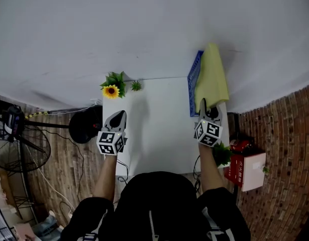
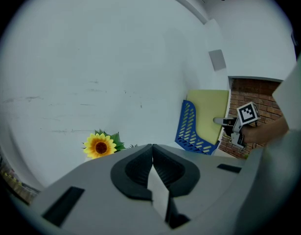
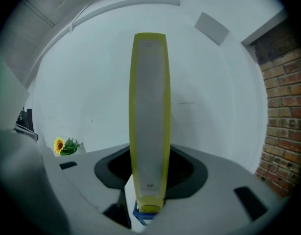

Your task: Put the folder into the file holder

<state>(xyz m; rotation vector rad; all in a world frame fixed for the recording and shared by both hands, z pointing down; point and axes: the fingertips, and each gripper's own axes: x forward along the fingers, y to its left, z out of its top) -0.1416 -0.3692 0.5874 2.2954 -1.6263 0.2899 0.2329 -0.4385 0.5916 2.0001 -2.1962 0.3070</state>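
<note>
A yellow folder (image 1: 211, 77) stands upright at the table's far right, its lower part inside or right beside the blue slatted file holder (image 1: 194, 79). My right gripper (image 1: 209, 107) is shut on the folder's near edge. In the right gripper view the folder's spine (image 3: 149, 111) rises straight up between the jaws, with a bit of the blue holder (image 3: 140, 214) below it. The left gripper view shows the holder (image 2: 189, 129) and the folder (image 2: 211, 114) from the side. My left gripper (image 1: 121, 115) hovers over the table's left side, shut and holding nothing (image 2: 151, 148).
The white table (image 1: 154, 124) stands against a white wall. A sunflower decoration (image 1: 111, 91) sits at its far left corner. Beside the table on the right are a red and white box (image 1: 247, 168) and a brick surface. A fan (image 1: 18, 152) stands at the left.
</note>
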